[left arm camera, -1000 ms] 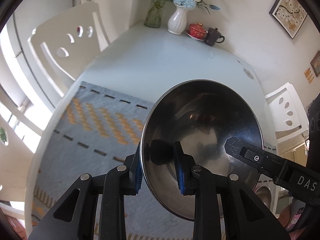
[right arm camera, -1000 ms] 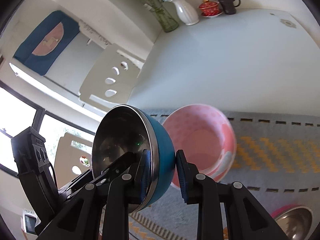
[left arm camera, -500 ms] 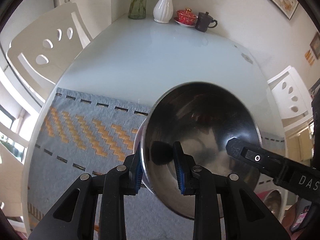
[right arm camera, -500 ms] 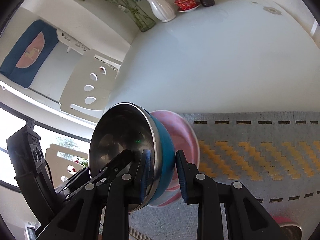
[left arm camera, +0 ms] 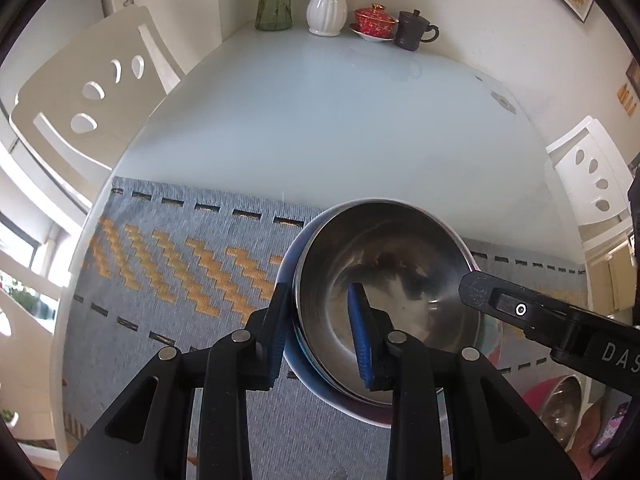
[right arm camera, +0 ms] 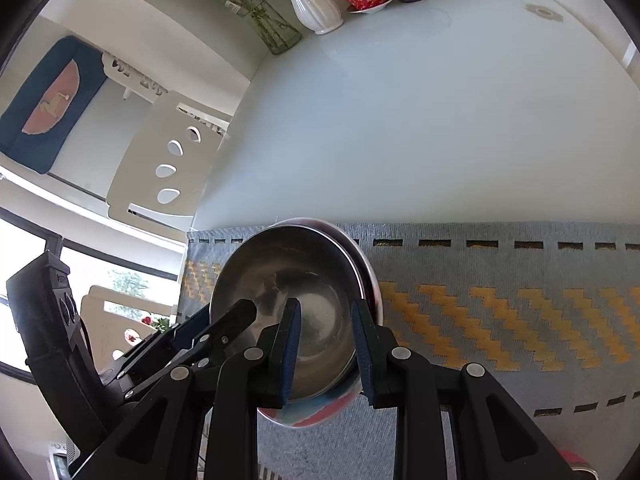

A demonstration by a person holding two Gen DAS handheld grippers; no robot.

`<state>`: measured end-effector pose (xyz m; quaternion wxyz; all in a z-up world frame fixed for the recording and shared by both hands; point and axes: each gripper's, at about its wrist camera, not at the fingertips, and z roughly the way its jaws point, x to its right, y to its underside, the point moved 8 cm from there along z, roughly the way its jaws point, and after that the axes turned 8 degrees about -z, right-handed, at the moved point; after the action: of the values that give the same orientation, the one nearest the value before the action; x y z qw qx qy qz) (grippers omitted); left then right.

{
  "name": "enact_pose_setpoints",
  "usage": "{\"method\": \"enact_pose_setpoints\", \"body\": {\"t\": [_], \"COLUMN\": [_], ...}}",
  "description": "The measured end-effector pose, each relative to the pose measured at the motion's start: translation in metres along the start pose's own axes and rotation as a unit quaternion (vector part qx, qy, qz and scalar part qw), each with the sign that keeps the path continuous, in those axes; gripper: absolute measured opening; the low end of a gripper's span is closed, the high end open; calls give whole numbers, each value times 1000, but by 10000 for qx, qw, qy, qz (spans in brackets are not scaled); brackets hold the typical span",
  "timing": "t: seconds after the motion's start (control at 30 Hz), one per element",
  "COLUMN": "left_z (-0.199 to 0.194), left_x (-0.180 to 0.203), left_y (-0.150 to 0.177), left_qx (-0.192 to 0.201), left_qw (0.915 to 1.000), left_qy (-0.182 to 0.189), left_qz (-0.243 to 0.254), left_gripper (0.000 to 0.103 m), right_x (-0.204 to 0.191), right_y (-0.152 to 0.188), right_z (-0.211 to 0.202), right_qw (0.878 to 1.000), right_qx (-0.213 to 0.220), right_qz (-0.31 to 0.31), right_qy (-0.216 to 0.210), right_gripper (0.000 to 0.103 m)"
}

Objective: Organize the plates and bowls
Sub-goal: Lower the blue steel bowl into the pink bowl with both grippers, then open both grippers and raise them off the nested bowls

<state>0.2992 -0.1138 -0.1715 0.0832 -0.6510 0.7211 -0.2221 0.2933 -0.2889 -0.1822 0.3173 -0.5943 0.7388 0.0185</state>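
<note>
Both tongs pinch opposite rims of one steel-lined blue bowl: the left gripper on its left wall, the right gripper on its right wall, one blue pad inside and one outside each. The bowl sits, slightly tilted, nested in a pink bowl on the grey woven mat, near the mat's far edge, on the white table. Contact underneath is hidden. Judged: the nest is directly below both tongs, neither hand nearer; release looks next. Another steel bowl lies at the mat's near right corner.
</note>
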Motion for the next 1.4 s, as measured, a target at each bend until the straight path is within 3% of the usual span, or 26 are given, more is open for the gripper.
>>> {"method": "enact_pose_setpoints", "body": {"t": [0.67, 0.73, 0.77, 0.83, 1.4], "left_z": [-19, -24, -27, -31, -60], "left_x": [-1, 0, 0, 1, 7], "left_y": [1, 2, 2, 3, 35], "left_qx": [-39, -21, -11, -2, -189], "left_qw": [9999, 9999, 9999, 9999, 9998], "left_qy": [66, 72, 82, 96, -73], "left_qz": [-145, -130, -118, -103, -86], "left_gripper": [32, 32, 32, 32, 34], "right_x": [-4, -7, -9, -13, -8], "right_y": [3, 3, 3, 3, 35], "right_z": [-15, -21, -22, -29, -72], "right_qw": [9993, 9996, 9996, 9995, 9996], "right_qx": [-58, -40, -42, 19, -157], "right_qz": [237, 168, 142, 115, -217], "right_qy": [-279, -241, -242, -280, -17], "right_gripper": [27, 32, 43, 51, 51]}}
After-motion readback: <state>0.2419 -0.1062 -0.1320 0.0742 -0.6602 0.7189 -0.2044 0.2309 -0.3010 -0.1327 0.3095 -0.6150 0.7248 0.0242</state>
